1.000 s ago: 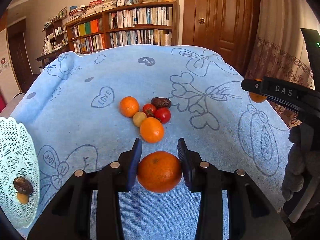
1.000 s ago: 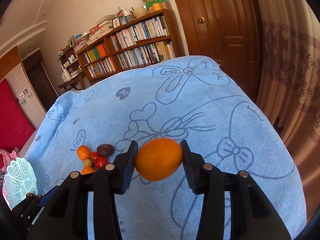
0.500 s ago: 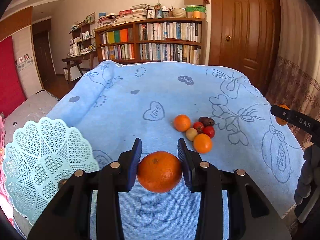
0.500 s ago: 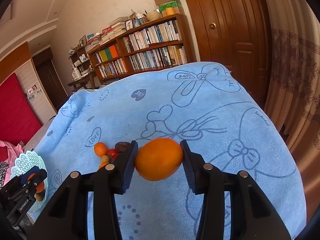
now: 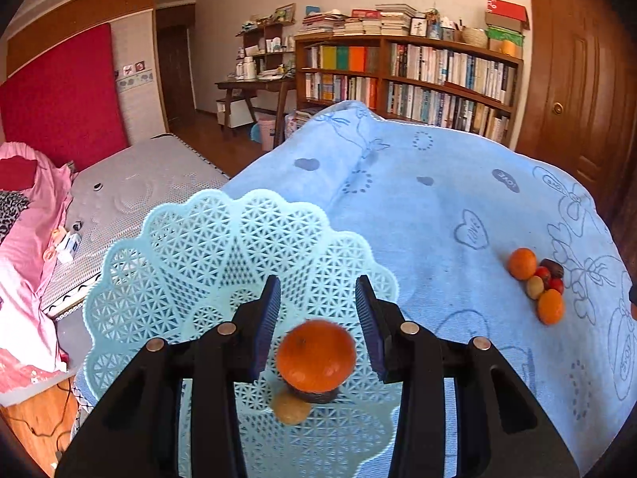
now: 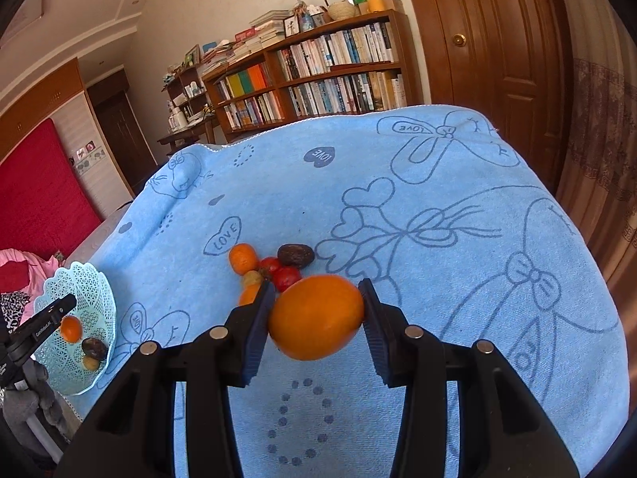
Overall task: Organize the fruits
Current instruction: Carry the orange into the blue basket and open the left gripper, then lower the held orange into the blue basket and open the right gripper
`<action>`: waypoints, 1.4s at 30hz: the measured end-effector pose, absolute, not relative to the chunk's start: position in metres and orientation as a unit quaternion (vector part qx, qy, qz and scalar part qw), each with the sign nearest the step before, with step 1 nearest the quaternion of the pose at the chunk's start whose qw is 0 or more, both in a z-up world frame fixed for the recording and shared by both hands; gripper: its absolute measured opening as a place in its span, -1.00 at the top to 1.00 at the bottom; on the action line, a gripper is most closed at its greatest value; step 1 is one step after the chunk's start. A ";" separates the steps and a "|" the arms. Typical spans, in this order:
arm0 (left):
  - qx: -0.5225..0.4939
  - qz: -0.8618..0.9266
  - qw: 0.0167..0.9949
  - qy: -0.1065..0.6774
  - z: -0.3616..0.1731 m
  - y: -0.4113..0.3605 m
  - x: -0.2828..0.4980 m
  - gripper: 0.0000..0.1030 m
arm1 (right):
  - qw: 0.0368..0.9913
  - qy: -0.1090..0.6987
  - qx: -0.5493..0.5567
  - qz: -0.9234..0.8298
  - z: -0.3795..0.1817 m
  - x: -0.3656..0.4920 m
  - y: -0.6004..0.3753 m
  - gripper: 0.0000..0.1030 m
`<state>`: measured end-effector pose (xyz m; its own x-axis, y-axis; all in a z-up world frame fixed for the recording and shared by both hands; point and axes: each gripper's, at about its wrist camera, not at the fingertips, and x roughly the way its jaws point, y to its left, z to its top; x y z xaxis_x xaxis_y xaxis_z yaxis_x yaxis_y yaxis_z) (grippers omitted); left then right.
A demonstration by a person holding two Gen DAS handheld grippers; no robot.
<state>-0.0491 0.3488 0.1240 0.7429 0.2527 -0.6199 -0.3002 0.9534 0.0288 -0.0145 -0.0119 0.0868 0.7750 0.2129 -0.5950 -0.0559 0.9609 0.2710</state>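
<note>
Fruit goes into the basket (image 5: 131, 255) at the blanket's left edge. Your left gripper (image 5: 316, 312) stands wide open over it, with an orange (image 5: 315, 360) free between the jaws, blurred, above a date (image 5: 314, 395) and a small yellow fruit (image 5: 290, 408). Lift that gripper straight up so a finger doesn't knock the basket. Your right gripper (image 6: 316, 312) is clamped on a bigger orange (image 6: 316, 316) above mid-blanket; carry it level to the basket and open low, so it doesn't bounce out. Five pieces (image 6: 270, 269) wait mid-blanket.
</note>
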 end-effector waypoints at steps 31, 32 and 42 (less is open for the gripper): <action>-0.048 0.173 0.961 0.211 0.201 0.414 -0.105 -0.86 | 0.854 0.387 0.022 0.346 0.094 -0.021 0.258 0.15; -0.048 0.174 0.962 0.207 0.203 0.415 -0.107 -0.86 | 0.849 0.390 0.021 0.355 0.093 -0.021 0.267 0.15; -0.066 0.178 0.962 0.196 0.214 0.428 -0.117 -0.88 | 0.815 0.417 0.041 0.401 0.077 -0.020 0.314 0.00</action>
<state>-0.1167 0.4276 0.2137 0.8597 0.3165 -0.4010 -0.3681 0.9281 -0.0566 -0.0203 0.3141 0.0768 0.3316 0.6868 -0.6468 -0.6191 0.6757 0.4001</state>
